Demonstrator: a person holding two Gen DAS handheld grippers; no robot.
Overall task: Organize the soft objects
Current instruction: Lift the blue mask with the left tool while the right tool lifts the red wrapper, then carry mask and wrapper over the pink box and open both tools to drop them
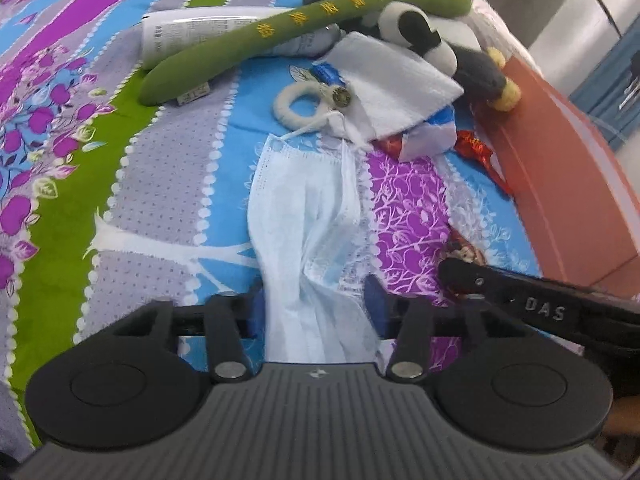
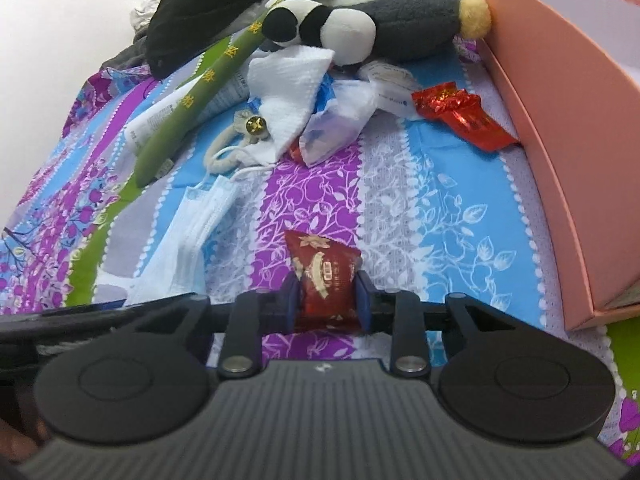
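Note:
A pale blue face mask (image 1: 304, 216) lies on the patterned bedsheet, its near end between the blue pads of my left gripper (image 1: 316, 304); the jaws stand wide, apart from the mask's sides. The mask also shows in the right wrist view (image 2: 188, 240). My right gripper (image 2: 326, 300) is shut on a red snack packet (image 2: 326, 276). A green plush stick (image 1: 280, 28), a grey and white plush penguin (image 2: 360, 28), a white cloth (image 1: 396, 76) and a white fabric ring (image 1: 300, 106) lie further off.
A pink box (image 2: 560, 120) stands along the right side. A second red wrapper (image 2: 464, 114), a white tube (image 1: 192, 32), a plastic bag (image 2: 340, 120) and a black cloth (image 2: 208, 20) lie at the far end of the bedsheet (image 2: 448, 220).

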